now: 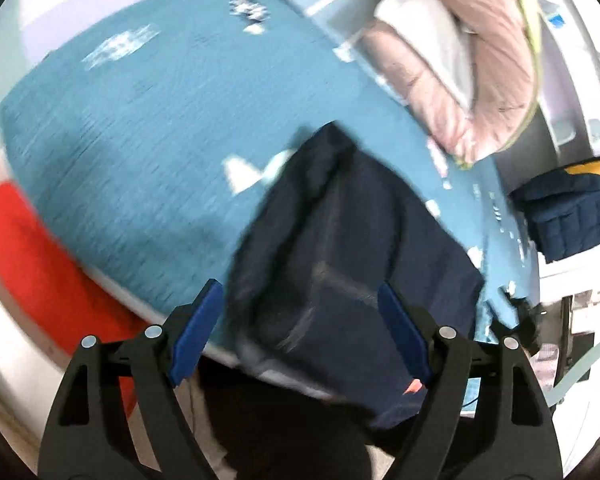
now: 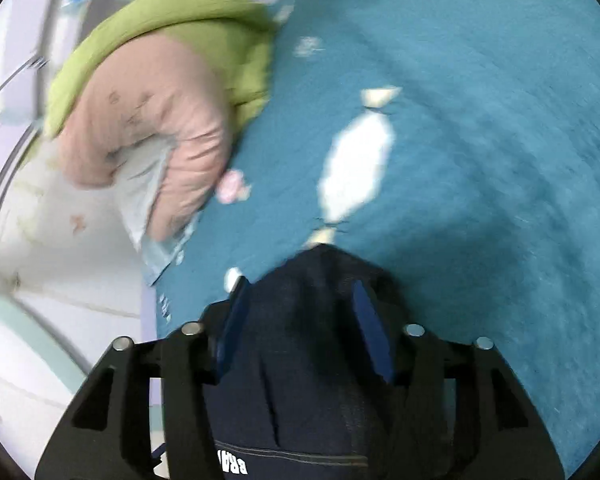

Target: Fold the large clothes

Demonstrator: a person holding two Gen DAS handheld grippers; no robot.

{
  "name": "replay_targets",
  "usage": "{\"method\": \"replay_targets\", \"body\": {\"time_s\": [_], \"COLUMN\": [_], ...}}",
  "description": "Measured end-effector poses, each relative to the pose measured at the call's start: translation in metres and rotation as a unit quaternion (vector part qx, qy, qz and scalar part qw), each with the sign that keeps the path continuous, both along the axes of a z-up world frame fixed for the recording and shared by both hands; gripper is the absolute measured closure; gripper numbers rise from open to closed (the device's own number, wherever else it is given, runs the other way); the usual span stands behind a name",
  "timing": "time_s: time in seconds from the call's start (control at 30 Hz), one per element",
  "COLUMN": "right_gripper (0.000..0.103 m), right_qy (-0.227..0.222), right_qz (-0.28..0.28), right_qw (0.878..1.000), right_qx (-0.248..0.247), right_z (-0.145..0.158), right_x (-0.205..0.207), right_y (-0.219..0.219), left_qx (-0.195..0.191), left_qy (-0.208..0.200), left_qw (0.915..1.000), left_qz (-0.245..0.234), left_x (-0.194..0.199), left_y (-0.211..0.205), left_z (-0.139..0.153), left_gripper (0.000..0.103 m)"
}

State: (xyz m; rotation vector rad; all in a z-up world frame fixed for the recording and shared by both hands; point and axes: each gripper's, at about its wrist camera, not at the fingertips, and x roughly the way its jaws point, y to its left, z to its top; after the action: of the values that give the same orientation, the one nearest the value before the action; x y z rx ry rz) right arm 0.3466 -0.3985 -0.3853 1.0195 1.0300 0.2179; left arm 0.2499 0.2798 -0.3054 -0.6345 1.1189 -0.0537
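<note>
A dark navy garment (image 1: 352, 248) lies folded in a thick bundle at the near edge of a bed with a teal cover (image 1: 140, 140). My left gripper (image 1: 299, 286) hovers over it with its blue pads (image 1: 198, 332) spread wide on either side, not touching the cloth. In the right wrist view the same navy garment (image 2: 300, 380) fills the gap between the fingers of my right gripper (image 2: 300, 282). White lettering shows on it near the bottom. The right pads (image 2: 370, 332) stand apart and do not visibly press on the cloth. Both views are blurred.
A pink quilt with a green lining (image 1: 480, 60) (image 2: 148, 112) is bunched at the bed's edge beside the garment. A navy and yellow quilted item (image 1: 568, 208) sits off the bed on the right. Something red (image 1: 28, 248) lies beyond the bed's left edge. White furniture (image 2: 60, 272) borders the bed.
</note>
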Motion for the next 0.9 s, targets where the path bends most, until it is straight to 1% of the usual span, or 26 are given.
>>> {"method": "replay_targets", "body": {"time_s": [0.1, 0.13, 0.23, 0.27, 0.3, 0.4, 0.47, 0.53, 0.6, 0.67, 0.77, 0.8, 0.83, 0.87, 0.9], "right_gripper": [0.05, 0.05, 0.05, 0.05, 0.05, 0.05, 0.048, 0.047, 0.047, 0.047, 0.048, 0.049, 0.049, 0.046, 0.046], "right_qy": [0.022, 0.02, 0.02, 0.036, 0.047, 0.037, 0.017, 0.011, 0.012, 0.01, 0.013, 0.02, 0.029, 0.034, 0.037], "right_qz": [0.011, 0.012, 0.021, 0.023, 0.018, 0.006, -0.008, -0.024, -0.043, -0.059, -0.084, -0.079, -0.066, -0.052, -0.037], "right_qw": [0.999, 0.999, 0.998, 0.998, 0.998, 0.996, 0.994, 0.991, 0.985, 0.979, 0.965, 0.966, 0.971, 0.975, 0.978], "right_qx": [0.037, 0.049, 0.048, 0.044, 0.044, 0.086, 0.109, 0.131, 0.169, 0.194, 0.246, 0.243, 0.227, 0.213, 0.204], "right_z": [-0.017, -0.018, -0.019, -0.025, -0.031, -0.041, -0.042, -0.045, -0.056, -0.06, -0.07, -0.068, -0.06, -0.053, -0.044], "right_x": [0.002, 0.004, 0.012, 0.017, 0.02, 0.025, 0.029, 0.033, 0.031, 0.032, 0.028, 0.026, 0.025, 0.025, 0.023], "right_y": [0.006, 0.009, 0.017, 0.019, 0.018, 0.017, 0.012, 0.006, -0.003, -0.006, -0.012, -0.013, -0.012, -0.009, -0.005], "left_qx": [0.013, 0.013, 0.002, 0.004, 0.015, 0.032, 0.041, 0.043, 0.051, 0.063, 0.065, 0.064, 0.066, 0.069, 0.072], "left_qy": [-0.006, -0.011, -0.02, -0.016, -0.008, 0.025, 0.041, 0.046, 0.042, 0.039, 0.04, 0.04, 0.038, 0.037, 0.037], "left_qw": [0.9993, 0.9988, 0.9969, 0.9958, 0.9949, 0.9931, 0.9931, 0.9939, 0.9941, 0.9937, 0.9939, 0.994, 0.994, 0.9936, 0.9932], "left_qz": [-0.035, -0.046, -0.075, -0.09, -0.099, -0.11, -0.102, -0.091, -0.086, -0.084, -0.079, -0.079, -0.079, -0.081, -0.084], "left_x": [0.036, 0.047, 0.085, 0.096, 0.105, 0.128, 0.135, 0.139, 0.14, 0.14, 0.138, 0.137, 0.136, 0.136, 0.136], "left_y": [-0.032, -0.044, -0.084, -0.097, -0.108, -0.128, -0.129, -0.129, -0.128, -0.127, -0.121, -0.119, -0.119, -0.12, -0.121], "left_z": [0.002, 0.002, -0.004, -0.011, -0.02, -0.048, -0.063, -0.071, -0.074, -0.075, -0.079, -0.08, -0.079, -0.078, -0.078], "left_gripper": [0.022, 0.022, 0.022, 0.022, 0.022, 0.022, 0.022, 0.022, 0.022, 0.022, 0.022, 0.022, 0.022, 0.022, 0.022]}}
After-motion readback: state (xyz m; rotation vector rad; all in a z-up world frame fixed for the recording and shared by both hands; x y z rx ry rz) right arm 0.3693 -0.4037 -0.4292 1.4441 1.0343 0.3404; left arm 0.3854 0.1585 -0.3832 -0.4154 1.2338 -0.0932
